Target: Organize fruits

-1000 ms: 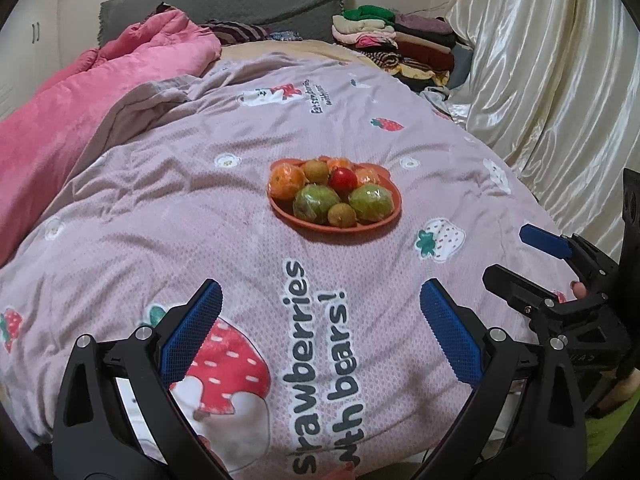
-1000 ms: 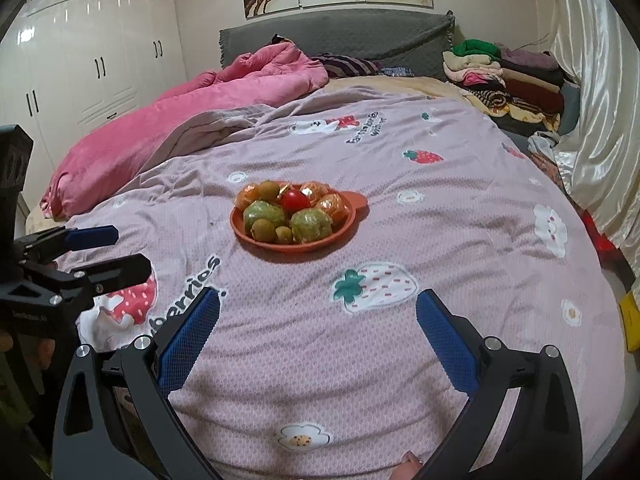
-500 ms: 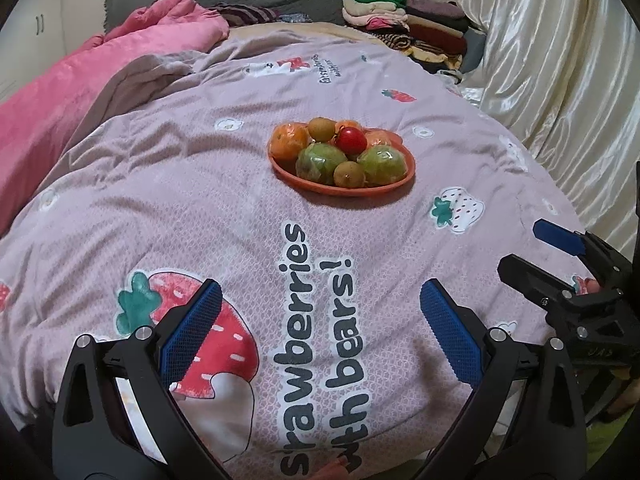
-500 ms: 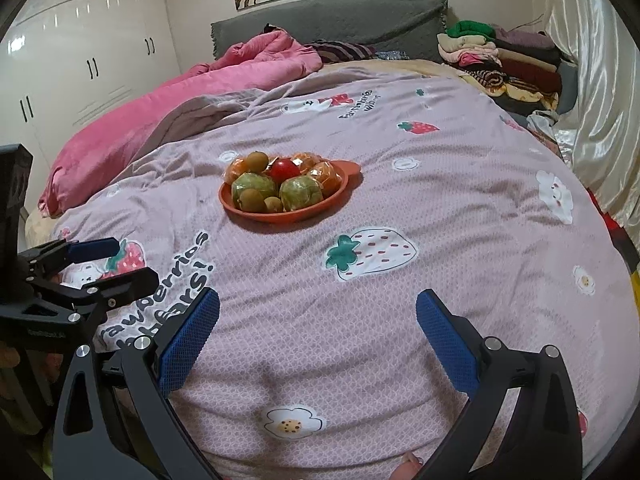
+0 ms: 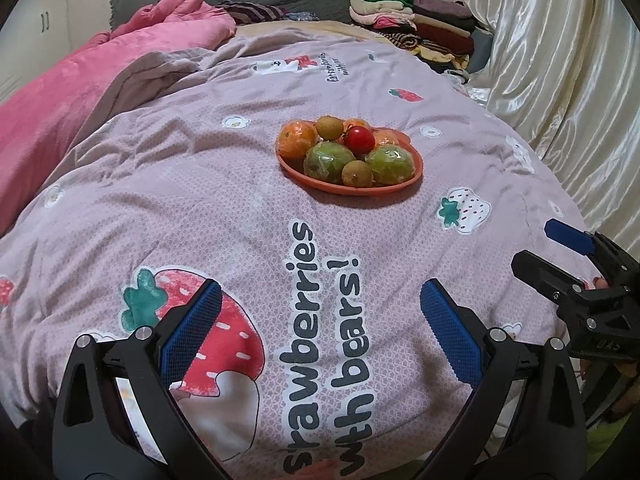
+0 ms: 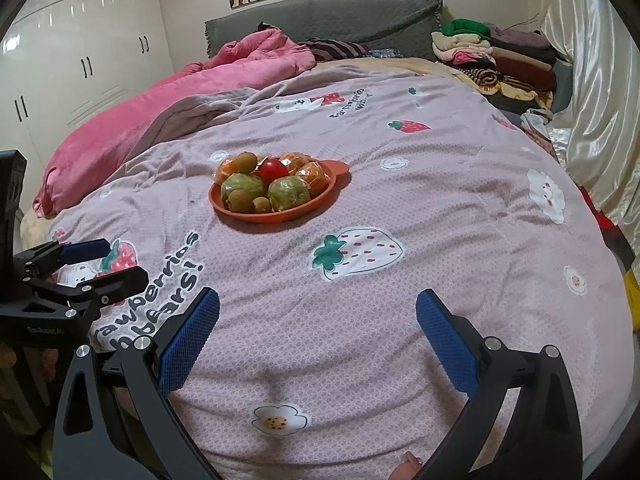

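Observation:
An orange plate (image 5: 360,191) rests mid-bed on the strawberry-print quilt. It carries a red tomato (image 5: 359,139), two wrapped green fruits (image 5: 328,161), wrapped oranges (image 5: 297,141) and small brown kiwis (image 5: 357,173). My left gripper (image 5: 320,292) is open and empty, over the quilt lettering well short of the plate. In the right wrist view the plate (image 6: 280,216) lies ahead to the left, and my right gripper (image 6: 318,300) is open and empty above the quilt. Each gripper appears in the other's view: the right gripper (image 5: 540,248) at the right edge, the left gripper (image 6: 120,262) at the left.
A pink blanket (image 6: 160,120) is bunched along the bed's far left. Folded clothes (image 6: 500,56) are stacked at the far right by the grey headboard (image 6: 328,20). A shiny curtain (image 5: 560,80) hangs along the right side. White wardrobes (image 6: 80,60) stand left.
Both grippers have come slightly forward over the quilt toward the plate, which now looks a little larger. Both stay open and empty. The fruits have not moved.

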A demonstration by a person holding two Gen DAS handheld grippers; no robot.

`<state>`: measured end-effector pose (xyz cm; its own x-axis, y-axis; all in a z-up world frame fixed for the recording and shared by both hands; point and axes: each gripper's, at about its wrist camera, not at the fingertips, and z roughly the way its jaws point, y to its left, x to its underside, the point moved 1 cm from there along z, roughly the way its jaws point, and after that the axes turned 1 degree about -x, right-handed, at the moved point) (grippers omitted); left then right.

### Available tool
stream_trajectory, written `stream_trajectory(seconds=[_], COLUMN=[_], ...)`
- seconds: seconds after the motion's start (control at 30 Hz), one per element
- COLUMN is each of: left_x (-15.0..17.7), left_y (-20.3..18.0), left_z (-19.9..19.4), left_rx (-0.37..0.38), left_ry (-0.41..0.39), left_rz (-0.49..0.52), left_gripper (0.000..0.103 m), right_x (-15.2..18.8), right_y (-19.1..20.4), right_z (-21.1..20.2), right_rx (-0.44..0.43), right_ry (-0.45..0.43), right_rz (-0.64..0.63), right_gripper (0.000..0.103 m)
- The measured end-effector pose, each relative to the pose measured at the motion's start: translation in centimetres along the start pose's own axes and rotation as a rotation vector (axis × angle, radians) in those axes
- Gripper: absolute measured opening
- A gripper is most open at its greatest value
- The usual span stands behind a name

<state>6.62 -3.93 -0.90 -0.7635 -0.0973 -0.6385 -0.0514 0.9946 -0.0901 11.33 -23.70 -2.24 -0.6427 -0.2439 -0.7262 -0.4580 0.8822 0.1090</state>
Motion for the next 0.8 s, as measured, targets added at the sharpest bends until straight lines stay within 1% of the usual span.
stream_trajectory(seconds=[0.8], left_x=[0.01], left_y=[0.03], left_z=[0.04], left_rx=[0.004], left_ry=[-0.001], left_rz=[-0.001], left_gripper=[0.093], right_x=[0.11], right_y=[-0.10], right_z=[0.02], right_rx=[0.008], right_ry=[-0.001], right_rz=[0.003], right_gripper=[0.098])
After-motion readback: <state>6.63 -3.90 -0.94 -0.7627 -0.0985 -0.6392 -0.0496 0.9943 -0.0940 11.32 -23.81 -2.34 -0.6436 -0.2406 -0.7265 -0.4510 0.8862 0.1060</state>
